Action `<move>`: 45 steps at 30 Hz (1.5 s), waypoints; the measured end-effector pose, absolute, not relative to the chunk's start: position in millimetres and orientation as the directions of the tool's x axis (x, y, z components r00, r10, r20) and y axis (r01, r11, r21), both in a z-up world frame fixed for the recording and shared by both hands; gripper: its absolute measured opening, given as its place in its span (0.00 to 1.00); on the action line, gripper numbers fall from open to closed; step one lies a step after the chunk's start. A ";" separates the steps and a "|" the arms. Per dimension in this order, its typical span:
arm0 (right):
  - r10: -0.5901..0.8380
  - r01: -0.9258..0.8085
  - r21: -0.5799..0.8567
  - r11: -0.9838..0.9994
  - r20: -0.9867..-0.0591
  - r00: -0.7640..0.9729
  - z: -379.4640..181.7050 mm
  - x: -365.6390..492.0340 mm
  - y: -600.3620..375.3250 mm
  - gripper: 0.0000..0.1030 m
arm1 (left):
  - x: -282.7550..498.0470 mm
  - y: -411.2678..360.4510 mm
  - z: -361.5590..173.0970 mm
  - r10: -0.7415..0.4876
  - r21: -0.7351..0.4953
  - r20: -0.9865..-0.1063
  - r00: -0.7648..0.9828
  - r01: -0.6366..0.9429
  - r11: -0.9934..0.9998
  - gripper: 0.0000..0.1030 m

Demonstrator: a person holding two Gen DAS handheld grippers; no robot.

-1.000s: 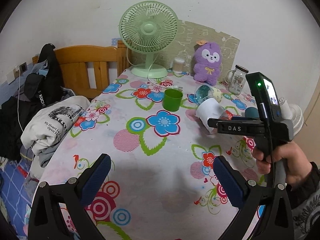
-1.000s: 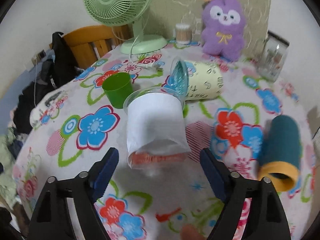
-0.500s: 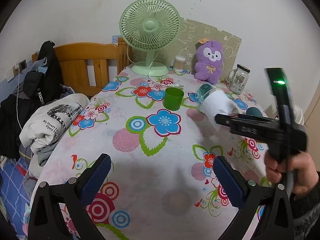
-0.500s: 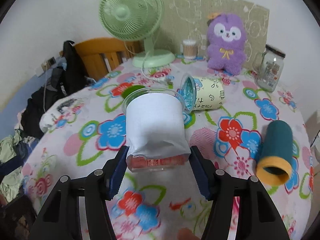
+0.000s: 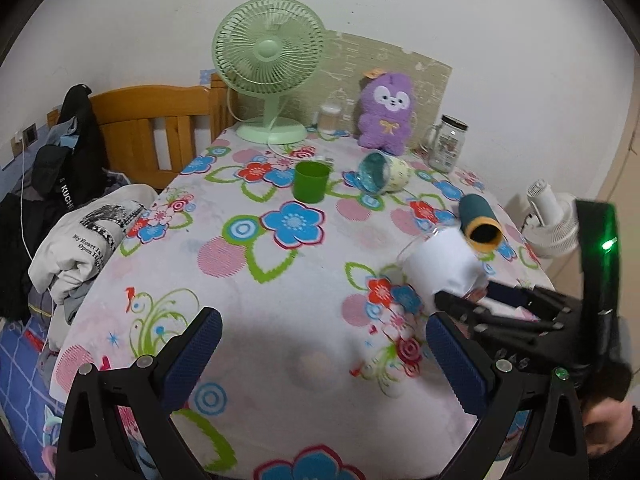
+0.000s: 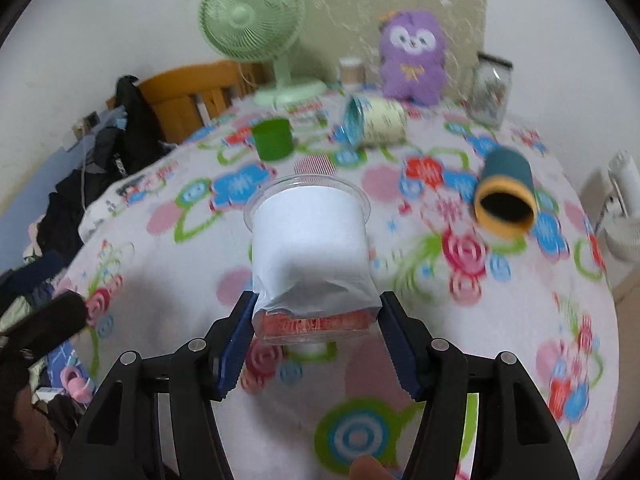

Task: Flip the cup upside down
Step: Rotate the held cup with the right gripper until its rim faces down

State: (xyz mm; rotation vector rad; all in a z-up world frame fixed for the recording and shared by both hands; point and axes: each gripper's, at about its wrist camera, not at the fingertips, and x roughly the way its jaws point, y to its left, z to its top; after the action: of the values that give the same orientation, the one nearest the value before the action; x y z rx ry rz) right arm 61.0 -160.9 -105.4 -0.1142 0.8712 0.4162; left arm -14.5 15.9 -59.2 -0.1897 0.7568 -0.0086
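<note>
A clear plastic cup [image 6: 310, 248] with a white paper sleeve is gripped near its base by my right gripper [image 6: 316, 320], held above the floral tablecloth with its rim pointing away and slightly up. It also shows in the left wrist view [image 5: 440, 264], tilted, with my right gripper [image 5: 480, 304] behind it. My left gripper [image 5: 320, 344] is open and empty over the near part of the table.
A green cup [image 5: 311, 182] stands upright mid-table. A cream cup [image 5: 382, 172] and a teal cup [image 5: 480, 220] lie on their sides. A green fan [image 5: 268, 68], a purple plush [image 5: 386, 112] and a glass jar [image 5: 448, 144] stand at the back. Clothes [image 5: 80, 240] lie left.
My right gripper closed on the white-sleeved cup, lifted it and carried it toward the near right part of the table. My left gripper stayed open and hardly moved.
</note>
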 end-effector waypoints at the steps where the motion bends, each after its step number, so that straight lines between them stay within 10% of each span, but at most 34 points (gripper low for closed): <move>1: 0.297 -0.391 0.066 0.918 -0.769 0.566 -108.9 58.5 -162.3 0.62 | -15.8 14.2 -58.9 -0.080 -0.176 -0.683 0.726 -0.057 0.983 1.00; 14: 0.346 -0.388 0.140 0.911 -0.771 0.534 -111.9 47.5 -170.0 0.81 | -25.1 -5.1 -53.1 -0.103 -0.174 -0.678 0.728 -0.023 0.985 1.00; 45: 0.297 -0.195 0.224 0.955 -0.708 0.641 -99.3 36.2 -338.9 0.82 | 31.2 -90.7 -86.6 -0.141 -0.197 -0.774 0.618 -0.023 0.980 1.00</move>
State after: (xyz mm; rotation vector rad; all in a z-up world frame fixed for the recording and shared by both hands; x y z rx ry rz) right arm 36.2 -338.9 -99.3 0.1316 0.8295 0.2817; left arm 31.2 -90.7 -86.6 -0.1953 0.9042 -0.0685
